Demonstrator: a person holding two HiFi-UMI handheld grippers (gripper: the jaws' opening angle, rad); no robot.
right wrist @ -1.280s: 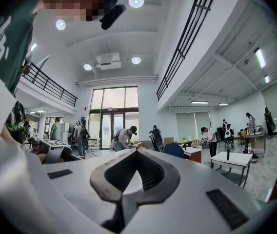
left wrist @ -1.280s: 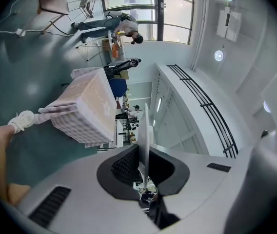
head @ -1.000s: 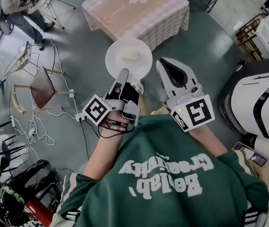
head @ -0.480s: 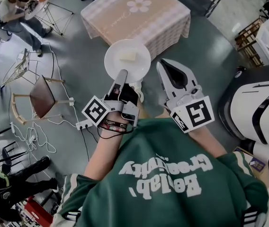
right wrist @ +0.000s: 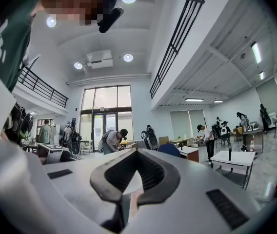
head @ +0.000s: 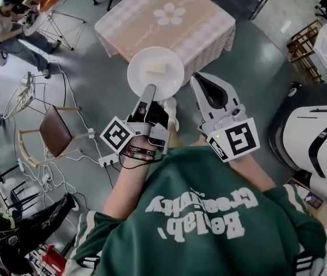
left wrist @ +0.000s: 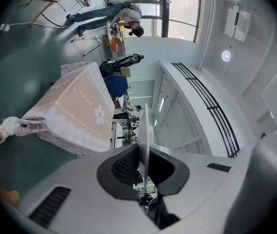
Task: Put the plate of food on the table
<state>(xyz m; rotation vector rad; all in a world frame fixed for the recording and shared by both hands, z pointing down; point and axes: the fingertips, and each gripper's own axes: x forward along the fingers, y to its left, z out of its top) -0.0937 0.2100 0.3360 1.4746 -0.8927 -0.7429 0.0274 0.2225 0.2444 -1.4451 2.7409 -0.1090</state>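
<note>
In the head view, your left tongs point(head: 150, 91) are clamped on the near rim of the white plate point(head: 155, 73), which is held out flat in front of you. A pale piece of food point(head: 155, 67) lies near the plate's middle. The plate is in the air above the grey floor point(head: 94, 73), just short of the table point(head: 166, 16). That table has a checked cloth with a flower print, and the plate's far rim overlaps the cloth's near corner in this view. Your right tongs point(head: 196, 79) are beside the plate on its right, apart from it, with the jaws drawn together and nothing in them. A wooden chair point(head: 54, 125) stands well to the left, and a person point(head: 5, 22) is bent over something at the upper left.

In the left gripper view, the left tongs point(left wrist: 145, 152) are rolled on their side. You see the plate point(left wrist: 145, 126) edge-on as a thin white blade running straight between the jaws, with the dark pads pressed against both faces. The clothed table point(left wrist: 80, 111) is ahead, beyond the plate's far edge.

In the right gripper view, the right tongs point(right wrist: 136, 152) point level into the hall. The jaw tips meet and grip nothing. Something pale shows through the loop behind them, but you cannot tell what it is.
</note>
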